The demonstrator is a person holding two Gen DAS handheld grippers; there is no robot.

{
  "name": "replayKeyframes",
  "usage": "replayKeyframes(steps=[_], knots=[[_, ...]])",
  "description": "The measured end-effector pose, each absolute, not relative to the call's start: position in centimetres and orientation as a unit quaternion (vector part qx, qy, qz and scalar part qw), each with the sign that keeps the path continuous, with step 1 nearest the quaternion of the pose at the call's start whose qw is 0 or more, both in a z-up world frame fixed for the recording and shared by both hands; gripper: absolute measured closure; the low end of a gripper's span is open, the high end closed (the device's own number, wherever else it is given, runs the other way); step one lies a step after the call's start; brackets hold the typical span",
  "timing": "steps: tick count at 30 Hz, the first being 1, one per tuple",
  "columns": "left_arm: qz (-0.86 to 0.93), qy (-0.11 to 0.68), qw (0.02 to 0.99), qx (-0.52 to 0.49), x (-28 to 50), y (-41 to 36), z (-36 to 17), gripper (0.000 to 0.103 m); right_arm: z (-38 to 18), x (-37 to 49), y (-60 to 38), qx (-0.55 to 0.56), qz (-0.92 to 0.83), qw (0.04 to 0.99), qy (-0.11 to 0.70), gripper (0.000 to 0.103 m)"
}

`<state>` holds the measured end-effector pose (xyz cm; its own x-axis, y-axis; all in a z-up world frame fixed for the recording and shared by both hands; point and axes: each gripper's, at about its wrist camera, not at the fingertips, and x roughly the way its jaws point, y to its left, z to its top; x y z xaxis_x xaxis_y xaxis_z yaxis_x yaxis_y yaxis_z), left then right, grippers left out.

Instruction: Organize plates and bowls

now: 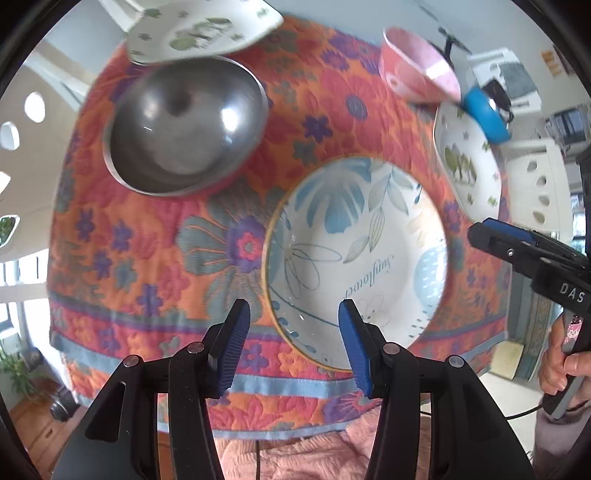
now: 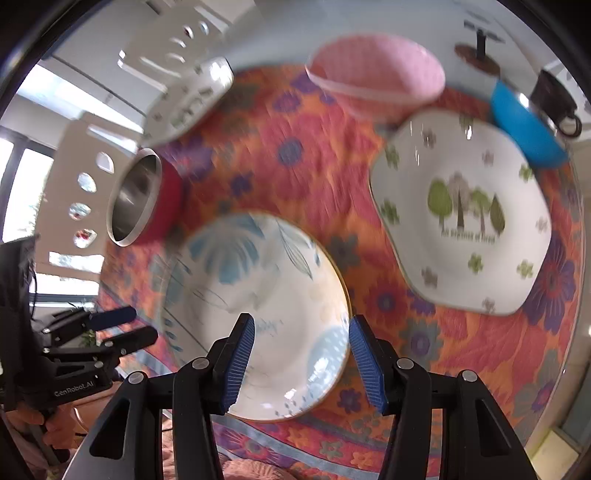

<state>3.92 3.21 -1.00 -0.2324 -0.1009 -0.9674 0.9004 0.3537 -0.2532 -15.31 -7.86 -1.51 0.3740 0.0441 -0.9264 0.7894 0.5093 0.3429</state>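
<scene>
A round white plate with blue flowers [image 1: 354,254] [image 2: 266,310] lies on the floral tablecloth near the front edge. My left gripper [image 1: 293,343] is open and empty just above its near rim. My right gripper [image 2: 301,363] is open and empty over the plate's near right part. A steel bowl [image 1: 184,125] [image 2: 135,195] sits at the left. A square white plate with trees [image 2: 461,218] [image 1: 467,158] lies at the right. A second such plate [image 1: 199,29] [image 2: 188,99] lies at the far left. A pink bowl [image 1: 417,64] [image 2: 376,77] and a blue bowl [image 1: 485,114] [image 2: 524,125] sit at the back.
The orange floral tablecloth [image 1: 155,266] [image 2: 295,155] covers the table and hangs over its front edge. The right gripper shows in the left wrist view [image 1: 517,251] beyond the table's right side. The left gripper shows in the right wrist view [image 2: 110,332] at the left.
</scene>
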Motion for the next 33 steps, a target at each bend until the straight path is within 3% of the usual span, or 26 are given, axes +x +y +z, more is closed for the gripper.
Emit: replayKeyframes(steps=[8,15,20,22,25,33], knots=[[-0.445,0.598,0.604,0.285,11.7,2.9,3.2,0.056,4.9,-11.3,-11.0,0.411,-0.232,0.779,0.414,0.050],[-0.452,0.555,0.650,0.256,18.1,-0.2,7.4,0.054,13.8,-5.8,-13.8,0.374,-0.197,0.844,0.329,0.050],[-0.462,0.528,0.675,0.230,21.8,-3.9,9.1,0.049,17.0,-2.5,-15.9,0.351,-0.204,0.861,0.306,0.042],[-0.460,0.528,0.678,0.223,23.0,-5.7,8.3,0.047,16.6,-0.7,-17.0,0.355,-0.213,0.856,0.309,0.031],[-0.449,0.542,0.676,0.216,25.0,-7.8,5.9,0.030,13.9,2.1,-18.9,0.377,-0.221,0.835,0.334,0.026],[-0.407,0.616,0.645,0.198,29.3,-10.4,-3.1,0.030,2.1,7.3,-23.6,0.438,-0.257,0.758,0.409,0.026]])
